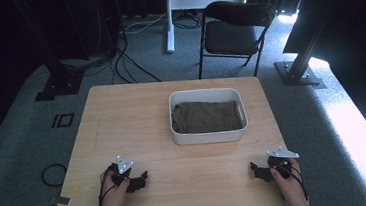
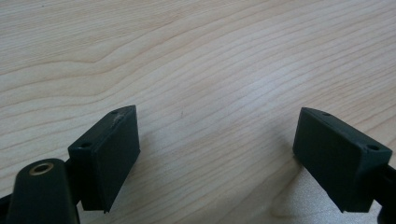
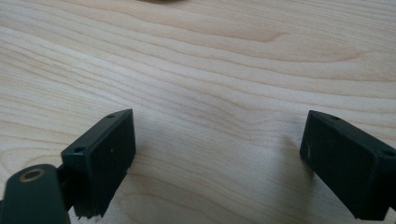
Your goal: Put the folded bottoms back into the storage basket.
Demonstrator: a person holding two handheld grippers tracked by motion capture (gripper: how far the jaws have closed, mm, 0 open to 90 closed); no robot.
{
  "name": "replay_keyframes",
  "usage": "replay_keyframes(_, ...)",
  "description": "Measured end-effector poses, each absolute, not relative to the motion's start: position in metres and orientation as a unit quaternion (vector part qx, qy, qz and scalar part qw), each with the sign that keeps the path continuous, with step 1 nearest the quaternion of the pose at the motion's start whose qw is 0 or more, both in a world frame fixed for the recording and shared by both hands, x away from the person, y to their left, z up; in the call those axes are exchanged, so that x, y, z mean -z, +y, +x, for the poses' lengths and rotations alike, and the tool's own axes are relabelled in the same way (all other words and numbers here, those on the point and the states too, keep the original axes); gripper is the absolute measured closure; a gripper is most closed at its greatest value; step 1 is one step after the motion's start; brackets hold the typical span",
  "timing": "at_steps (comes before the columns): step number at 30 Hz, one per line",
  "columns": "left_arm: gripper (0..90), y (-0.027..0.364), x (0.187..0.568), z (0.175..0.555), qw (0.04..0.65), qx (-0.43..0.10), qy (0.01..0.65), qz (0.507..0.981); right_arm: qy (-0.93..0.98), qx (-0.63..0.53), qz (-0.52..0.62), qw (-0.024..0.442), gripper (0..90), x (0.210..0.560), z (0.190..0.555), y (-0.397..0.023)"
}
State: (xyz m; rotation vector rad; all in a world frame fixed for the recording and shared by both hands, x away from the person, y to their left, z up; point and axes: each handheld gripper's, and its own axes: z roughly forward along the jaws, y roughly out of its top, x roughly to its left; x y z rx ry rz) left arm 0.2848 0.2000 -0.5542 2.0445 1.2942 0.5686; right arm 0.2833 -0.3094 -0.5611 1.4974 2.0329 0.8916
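Both grippers rest near the table's [image 1: 121, 113] front edge, left gripper [image 1: 136, 181] and right gripper [image 1: 258, 170] spread wide, empty; the olive cloth [image 1: 206, 116], seemingly folded, fills the white tub [image 1: 209, 137], its underside hidden.

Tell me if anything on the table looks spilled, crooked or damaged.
Nothing stands out. The olive cloth lies folded inside the white bin, which sits square on the table. The left gripper and right gripper are open, with bare wood between their jaws.

No readable text, no labels, no brands, no numbers, no signs on anything in view
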Motion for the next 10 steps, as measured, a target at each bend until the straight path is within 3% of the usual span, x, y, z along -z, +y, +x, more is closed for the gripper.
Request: replay_keyframes(10, 2.8, 0.1982, 0.5553, 0.2866, 0.303, -0.223, 0.527, 0.762, 0.739, -0.324, 0.545, 0.230, 10.0, 0.5612, 0.2833, -0.3092)
